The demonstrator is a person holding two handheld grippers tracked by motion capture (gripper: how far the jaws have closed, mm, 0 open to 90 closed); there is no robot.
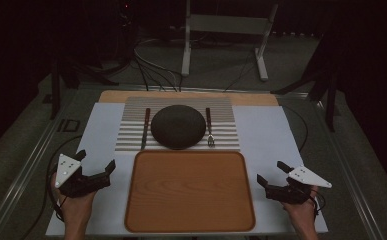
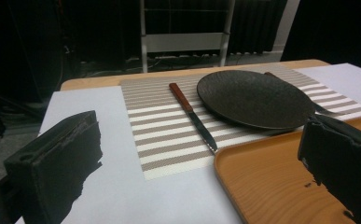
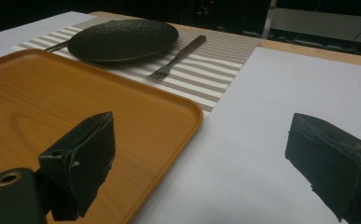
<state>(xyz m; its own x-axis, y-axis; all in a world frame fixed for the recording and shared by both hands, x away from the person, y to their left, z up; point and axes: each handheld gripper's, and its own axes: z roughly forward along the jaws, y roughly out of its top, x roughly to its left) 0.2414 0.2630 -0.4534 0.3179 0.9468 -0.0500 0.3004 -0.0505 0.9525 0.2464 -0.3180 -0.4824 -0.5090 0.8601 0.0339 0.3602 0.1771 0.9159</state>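
Note:
A dark round plate [image 1: 178, 126] [image 2: 255, 98] [image 3: 122, 39] sits on a striped placemat [image 1: 131, 135] [image 2: 164, 135] [image 3: 215, 70]. A knife [image 1: 145, 127] [image 2: 193, 116] with a brown handle lies left of the plate, and a fork [image 1: 209, 127] [image 3: 177, 57] lies to its right. An empty wooden tray [image 1: 190, 191] [image 2: 262, 186] [image 3: 38, 107] rests in front of the mat. My left gripper [image 1: 97, 162] [image 2: 201, 172] is open left of the tray. Held open right of the tray, my right gripper [image 1: 271, 172] [image 3: 201, 158] grips nothing.
A white sheet [image 1: 103, 130] covers most of the wooden table [image 1: 113, 96]. Beyond the far edge stand a metal frame [image 1: 226, 40] and cables [image 1: 151, 70] on the floor. A black cable [image 1: 51, 175] trails from the left gripper.

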